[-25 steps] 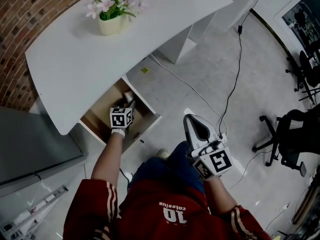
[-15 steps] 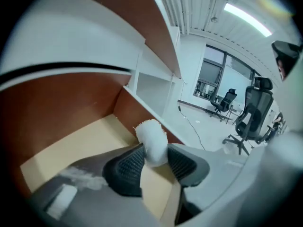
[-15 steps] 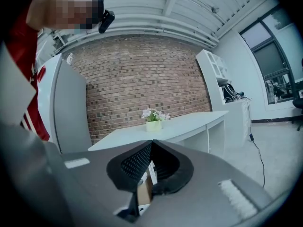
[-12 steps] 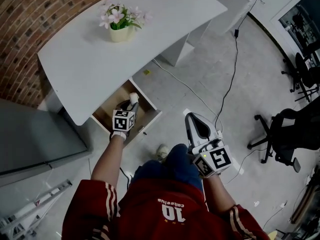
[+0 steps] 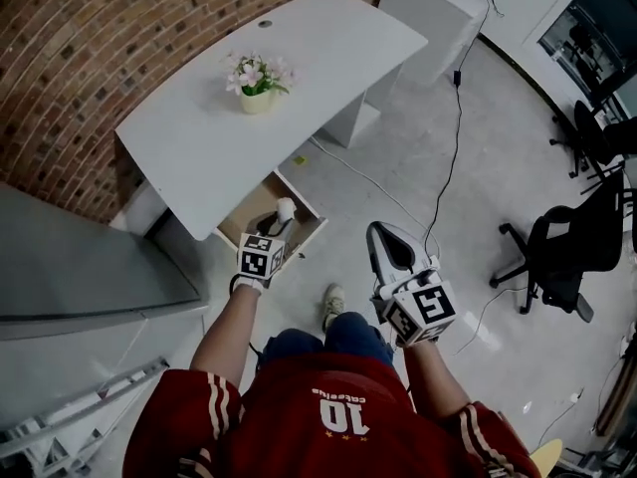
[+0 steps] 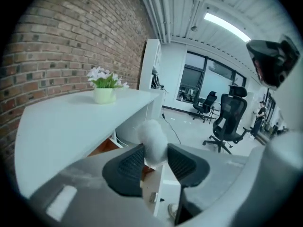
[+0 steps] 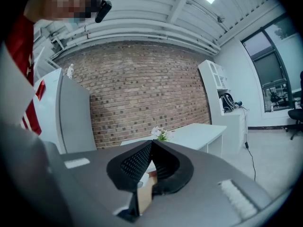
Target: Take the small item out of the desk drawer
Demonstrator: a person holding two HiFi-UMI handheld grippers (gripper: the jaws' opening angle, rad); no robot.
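Observation:
The desk drawer [image 5: 307,231] stands pulled out below the white desk [image 5: 199,142], its brown inside showing. A small white fluffy item [image 6: 152,137] sits pinched between the pads of my left gripper [image 6: 155,151]. In the head view that gripper [image 5: 271,231] hovers over the drawer's front part with the white item [image 5: 286,208] at its tip. My right gripper [image 5: 389,254] hangs over the floor to the right of the drawer, away from it. Its jaws [image 7: 151,146] meet at the tips with nothing between them.
A pot of flowers [image 5: 257,80] stands on the desk. A brick wall [image 5: 90,48] runs behind it and a grey cabinet [image 5: 70,277] stands at the left. A cable [image 5: 455,137] trails over the floor, and an office chair [image 5: 562,252] stands at the right.
The left gripper has lifted up and back out of the drawer with the white item in its jaws. The head view has pulled back and higher. The right gripper has hardly moved.

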